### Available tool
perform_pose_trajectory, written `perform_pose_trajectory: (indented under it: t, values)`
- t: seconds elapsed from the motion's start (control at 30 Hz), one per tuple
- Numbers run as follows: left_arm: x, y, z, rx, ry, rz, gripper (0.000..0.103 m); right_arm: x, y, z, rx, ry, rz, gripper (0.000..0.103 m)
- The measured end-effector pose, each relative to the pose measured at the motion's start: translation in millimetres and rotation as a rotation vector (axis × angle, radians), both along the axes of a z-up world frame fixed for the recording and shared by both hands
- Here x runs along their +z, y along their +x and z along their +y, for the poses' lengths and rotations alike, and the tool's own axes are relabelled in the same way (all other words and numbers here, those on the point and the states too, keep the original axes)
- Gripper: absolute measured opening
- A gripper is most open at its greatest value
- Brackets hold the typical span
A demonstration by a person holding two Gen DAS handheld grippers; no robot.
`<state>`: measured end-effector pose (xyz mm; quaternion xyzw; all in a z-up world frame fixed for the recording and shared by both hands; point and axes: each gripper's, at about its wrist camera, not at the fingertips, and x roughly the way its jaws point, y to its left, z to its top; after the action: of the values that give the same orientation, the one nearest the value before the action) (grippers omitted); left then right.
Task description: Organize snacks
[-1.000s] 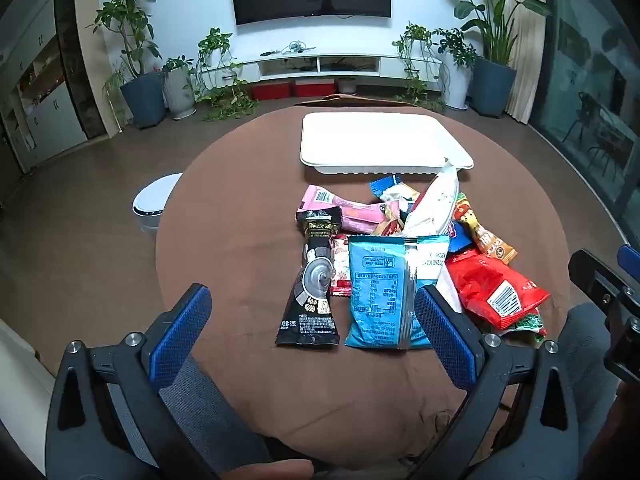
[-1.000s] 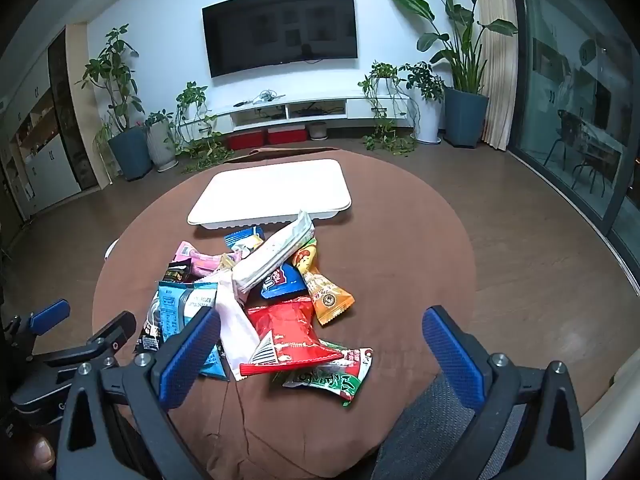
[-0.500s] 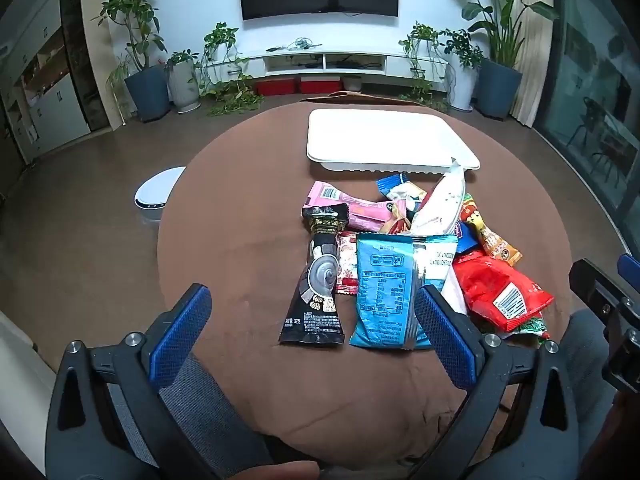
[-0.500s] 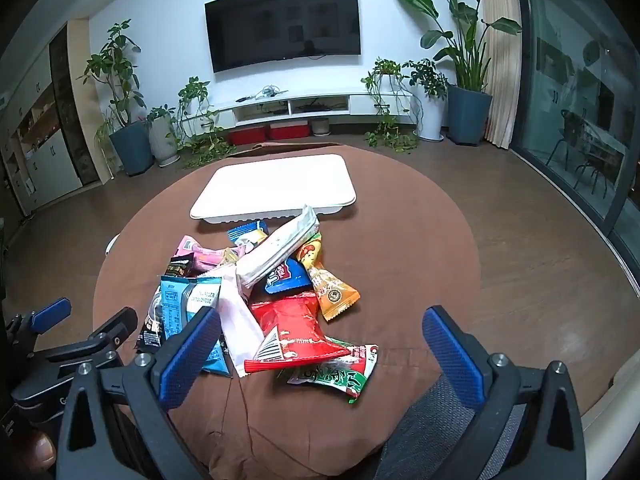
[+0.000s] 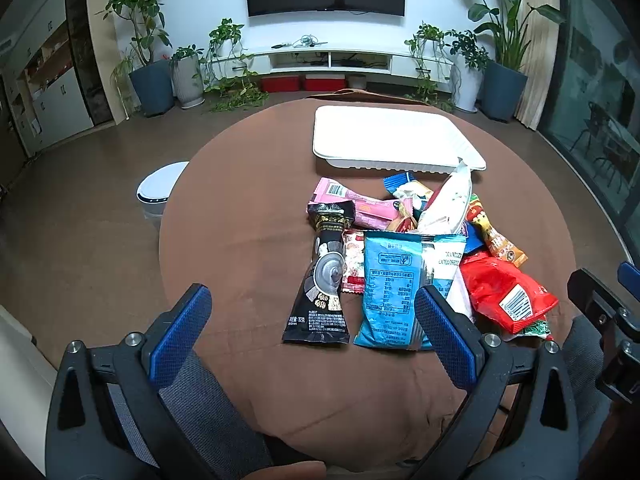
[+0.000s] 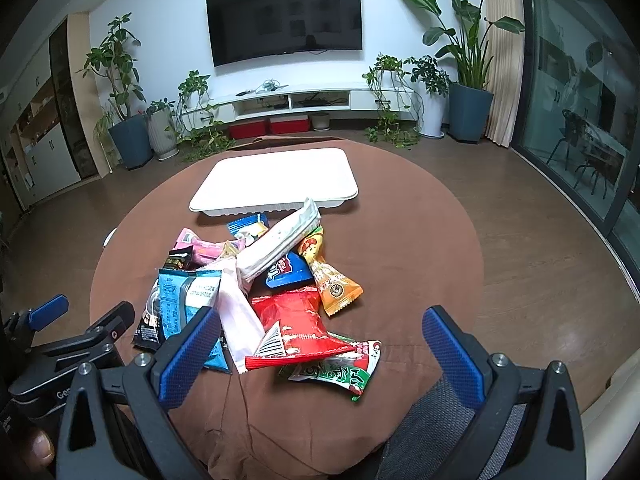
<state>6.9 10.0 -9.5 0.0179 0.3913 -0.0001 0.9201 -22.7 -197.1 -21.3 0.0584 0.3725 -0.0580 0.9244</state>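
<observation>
Round table (image 5: 248,248) under a brown cloth, creased at the near edge; wood-toned floor; white wall carrying a dark television (image 6: 285,19); low white media shelf (image 6: 296,100) with two red boxes beneath; potted plants (image 6: 120,120) to either side; glass doors on the right; a white round device (image 5: 160,190) on the floor left of the table. White rectangular tray (image 5: 384,140) on the far half of the table, nothing in it, its long axis running left to right. Snack pile just in front of it, packets overlapping: black packet (image 5: 324,280), long axis running near to far, its far end lying on a pink packet (image 5: 352,204); light-blue packet (image 5: 396,284) just beside it on the right, printed back upward, long axis likewise near to far; red packet (image 6: 296,328) nearest the right side, barcode showing, lying over a green-and-red packet (image 6: 340,372); orange packet (image 6: 332,280) pointing toward the near right; long white packet (image 6: 280,244) propped diagonally on top, its upper end tilted toward the tray; dark-blue packet (image 6: 286,272) under it. Left gripper (image 5: 316,336): jaws spread wide, holding nothing, above the near table edge. Right gripper (image 6: 320,356): jaws spread wide, holding nothing, above the near right of the pile.
</observation>
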Motion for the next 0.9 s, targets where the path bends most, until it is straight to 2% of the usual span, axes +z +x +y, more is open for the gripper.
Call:
perform_pose_trajectory:
  t: [0.9]
  values:
    - [-3.8,0.3,2.9,0.005,0.0,0.002,0.103,-0.2,-2.1,1.3,0.013,-0.014,0.038,0.103]
